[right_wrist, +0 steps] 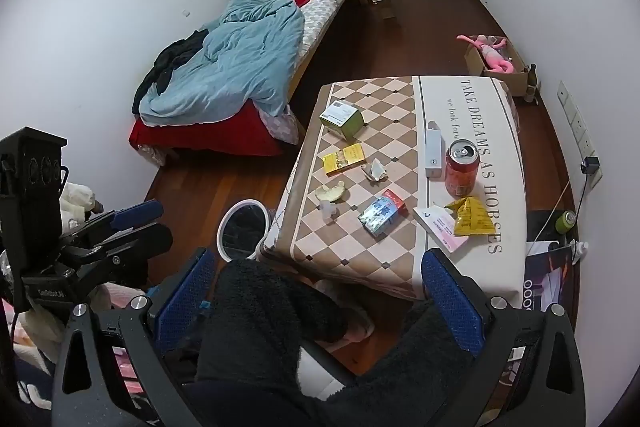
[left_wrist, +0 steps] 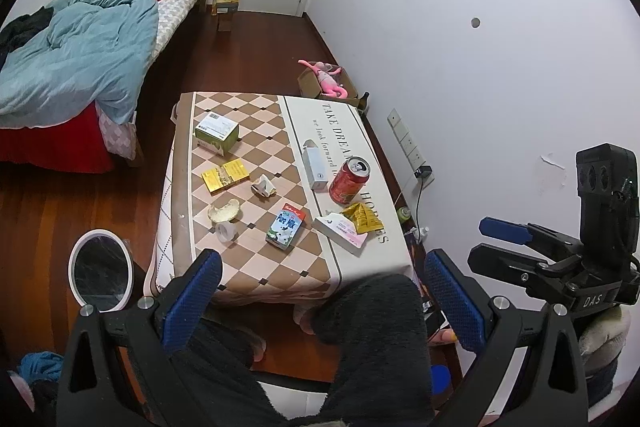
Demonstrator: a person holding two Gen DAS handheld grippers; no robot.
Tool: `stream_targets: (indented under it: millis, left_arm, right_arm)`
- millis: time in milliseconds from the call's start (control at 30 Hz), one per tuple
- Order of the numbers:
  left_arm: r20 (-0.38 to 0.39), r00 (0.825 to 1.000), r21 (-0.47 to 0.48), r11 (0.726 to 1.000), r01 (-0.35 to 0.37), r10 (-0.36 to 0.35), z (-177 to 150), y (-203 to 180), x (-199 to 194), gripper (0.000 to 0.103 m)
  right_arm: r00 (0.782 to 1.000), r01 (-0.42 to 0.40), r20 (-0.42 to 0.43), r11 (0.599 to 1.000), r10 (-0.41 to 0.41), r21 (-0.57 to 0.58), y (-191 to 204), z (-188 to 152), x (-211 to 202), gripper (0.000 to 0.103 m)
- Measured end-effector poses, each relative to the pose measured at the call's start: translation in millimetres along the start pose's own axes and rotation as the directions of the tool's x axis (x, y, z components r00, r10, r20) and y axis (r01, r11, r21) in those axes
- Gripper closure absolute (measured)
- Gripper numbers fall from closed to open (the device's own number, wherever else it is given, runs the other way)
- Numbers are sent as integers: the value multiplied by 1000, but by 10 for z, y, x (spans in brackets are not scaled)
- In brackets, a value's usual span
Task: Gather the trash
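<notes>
Held both jaws released, empty: left gripper [left_wrist: 320, 295], right gripper [right_wrist: 316, 291] raised short of table [left_wrist: 372, 259] for overview. Trash on top: red can [left_wrist: 349, 179], milk carton [left_wrist: 285, 225], yellow wrapper [left_wrist: 362, 218]. White-rimmed bin [left_wrist: 101, 269] stood beside table, within reach.

The can [left_wrist: 349, 180] is glossy metal. A matt printed cloth [left_wrist: 256, 259] covers the table; the floor [left_wrist: 224, 67] at 12 o'clock is polished dark wood. The milk carton [left_wrist: 285, 225] looks like glossy card, the yellow wrapper [left_wrist: 364, 219] crinkled and shiny. The pads [left_wrist: 192, 297] are rough blue rubber.
</notes>
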State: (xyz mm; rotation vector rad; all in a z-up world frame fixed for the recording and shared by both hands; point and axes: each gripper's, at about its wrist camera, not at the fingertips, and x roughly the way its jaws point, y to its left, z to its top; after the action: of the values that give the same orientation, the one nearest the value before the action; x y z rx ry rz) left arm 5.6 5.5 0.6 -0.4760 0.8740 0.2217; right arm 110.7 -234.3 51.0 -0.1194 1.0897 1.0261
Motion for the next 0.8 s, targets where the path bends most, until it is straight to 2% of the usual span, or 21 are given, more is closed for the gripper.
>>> stream_targets:
  millis: [800]
  left_arm:
    - [1, 1000, 11, 1000, -3, 2, 17, -18, -31, 0]
  right_arm:
    - [1000, 2, 5, 1000, -2, 1, -20, -12, -6, 0]
